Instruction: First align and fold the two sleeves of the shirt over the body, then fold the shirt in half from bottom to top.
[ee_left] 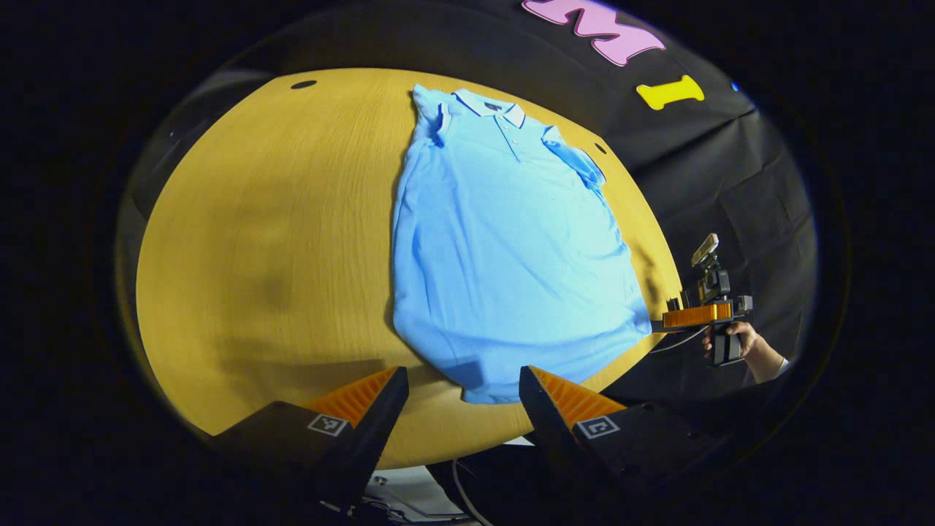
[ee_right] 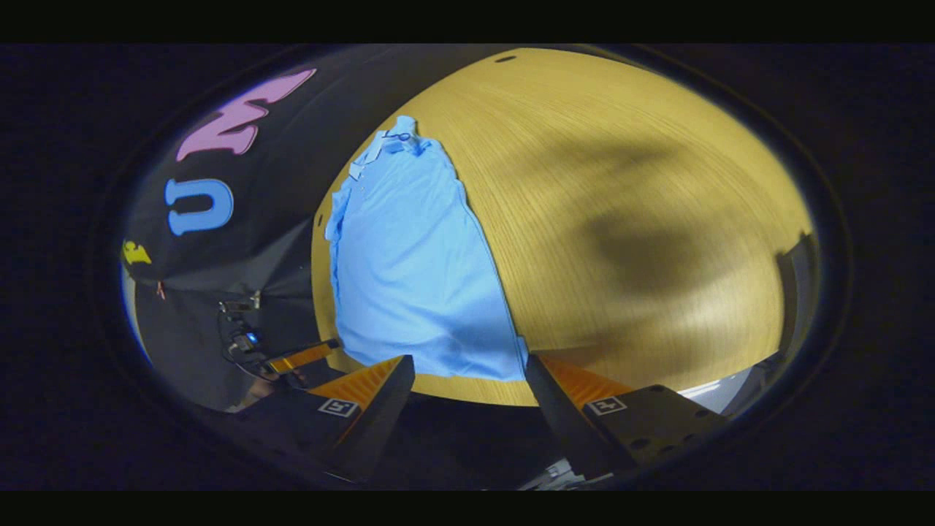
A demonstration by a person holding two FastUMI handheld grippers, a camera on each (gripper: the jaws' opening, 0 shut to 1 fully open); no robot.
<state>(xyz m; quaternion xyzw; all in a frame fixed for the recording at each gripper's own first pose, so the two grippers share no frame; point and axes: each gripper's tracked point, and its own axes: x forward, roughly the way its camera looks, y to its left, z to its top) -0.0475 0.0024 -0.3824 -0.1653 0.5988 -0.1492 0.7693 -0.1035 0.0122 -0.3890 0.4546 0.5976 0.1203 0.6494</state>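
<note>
The blue shirt (ee_left: 504, 256) lies flat on the wooden table (ee_left: 277, 241), sleeves tucked in, hem towards both tools. The left gripper (ee_left: 464, 391) and the right gripper (ee_right: 467, 376) both hang spread apart, holding nothing. Pinching the hem unevenly could skew the fold (or drag the sleeves loose).

We see a plain light blue polo shirt (ee_left: 504, 263) whose collar (ee_left: 491, 104) is white-edged with a dark inner band. Under the shirt, the worktop (ee_left: 277, 241) is yellowish wood with fine straight grain, crossed by soft dark shadows.
</note>
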